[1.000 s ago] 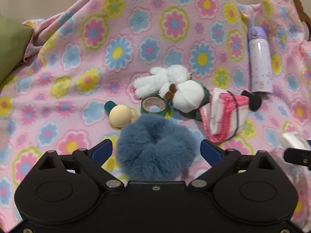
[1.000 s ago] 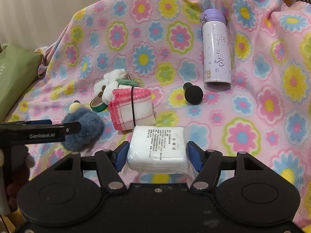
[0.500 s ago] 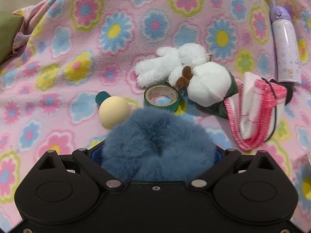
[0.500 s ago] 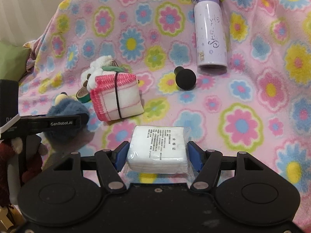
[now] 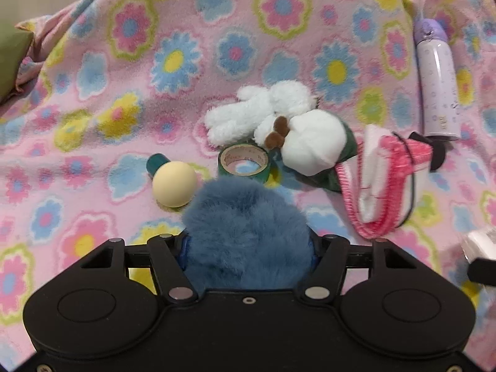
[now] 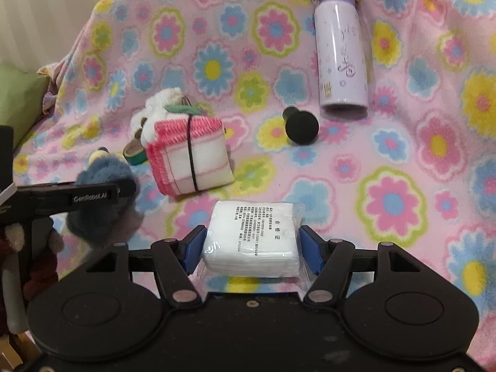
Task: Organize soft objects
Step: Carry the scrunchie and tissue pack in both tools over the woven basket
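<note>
A blue fluffy scrunchie (image 5: pixel 245 223) lies on the flowered pink blanket (image 5: pixel 93 124), between the fingers of my left gripper (image 5: pixel 248 245). Its jaws are closing and the pads press into the fur from both sides. The right wrist view shows the same scrunchie (image 6: pixel 102 170) under the left gripper's finger. My right gripper (image 6: pixel 251 245) is shut on a white plastic-wrapped packet (image 6: pixel 251 232) held just above the blanket. Beyond the scrunchie lie a white plush toy (image 5: pixel 263 108), a white-and-green plush ball (image 5: pixel 313 145) and a folded pink-edged cloth bundle (image 5: pixel 384 186).
A green tape roll (image 5: pixel 245 162) and a cream ball on a teal stem (image 5: pixel 174 183) sit just past the scrunchie. A purple bottle (image 6: pixel 341 55) and a black knob (image 6: pixel 302 127) lie at the right. A green cushion (image 6: pixel 18 93) borders the blanket on the left.
My left gripper has moved forward and down over the blue scrunchie, and its wide-open jaws have closed in on the fur. The right gripper still holds the white packet in much the same place.
</note>
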A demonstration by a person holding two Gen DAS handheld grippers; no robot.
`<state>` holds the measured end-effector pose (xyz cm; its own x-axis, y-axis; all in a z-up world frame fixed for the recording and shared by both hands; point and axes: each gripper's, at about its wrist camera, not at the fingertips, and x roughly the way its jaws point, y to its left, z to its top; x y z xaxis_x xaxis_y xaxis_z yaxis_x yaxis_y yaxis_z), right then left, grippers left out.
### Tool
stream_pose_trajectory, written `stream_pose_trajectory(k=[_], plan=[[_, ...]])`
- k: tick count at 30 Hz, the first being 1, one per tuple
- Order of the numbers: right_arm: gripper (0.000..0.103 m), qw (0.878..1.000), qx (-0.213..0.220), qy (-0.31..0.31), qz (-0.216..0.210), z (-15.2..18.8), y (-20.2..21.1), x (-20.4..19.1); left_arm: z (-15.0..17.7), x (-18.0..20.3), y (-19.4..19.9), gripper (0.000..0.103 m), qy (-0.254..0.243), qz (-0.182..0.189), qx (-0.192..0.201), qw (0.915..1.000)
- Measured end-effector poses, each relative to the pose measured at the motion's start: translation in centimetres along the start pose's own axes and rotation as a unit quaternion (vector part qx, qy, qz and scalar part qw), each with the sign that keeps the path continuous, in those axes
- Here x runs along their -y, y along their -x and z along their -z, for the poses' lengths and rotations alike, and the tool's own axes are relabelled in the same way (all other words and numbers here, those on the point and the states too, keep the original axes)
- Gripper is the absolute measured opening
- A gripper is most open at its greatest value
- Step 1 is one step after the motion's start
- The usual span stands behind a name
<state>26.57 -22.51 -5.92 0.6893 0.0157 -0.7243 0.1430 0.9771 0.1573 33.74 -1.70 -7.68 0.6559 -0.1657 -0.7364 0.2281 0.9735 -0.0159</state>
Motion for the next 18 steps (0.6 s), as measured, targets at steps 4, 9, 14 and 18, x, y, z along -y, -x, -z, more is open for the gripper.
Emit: stream_pose_trajectory(k=[4, 9, 14, 18], plan=[[0.064, 1.000, 0.018, -0.002, -0.006, -0.5, 1.8, -0.2, -0.3, -0.3, 3.2, 0.059, 0.016, 0.015, 0.004, 0.9998], [0.064, 0.999, 0.038, -0.004, -0.020, -0.8, 4.6, -0.6, -0.4, -0.3, 7.4, 0.059, 0.021, 0.031, 0.011, 0.9992], [0.064, 0.998, 0.046, -0.002, -0.040, -0.7, 7.9, -1.1, 0.2, 0.0, 11.4, 0.059, 0.022, 0.058, 0.005, 0.9981], [0.064, 0.997, 0.041, -0.004, -0.064, -0.3, 10.7, -1.1, 1.2, 0.7, 14.3, 0.059, 0.007, 0.069, -0.007, 0.9976]])
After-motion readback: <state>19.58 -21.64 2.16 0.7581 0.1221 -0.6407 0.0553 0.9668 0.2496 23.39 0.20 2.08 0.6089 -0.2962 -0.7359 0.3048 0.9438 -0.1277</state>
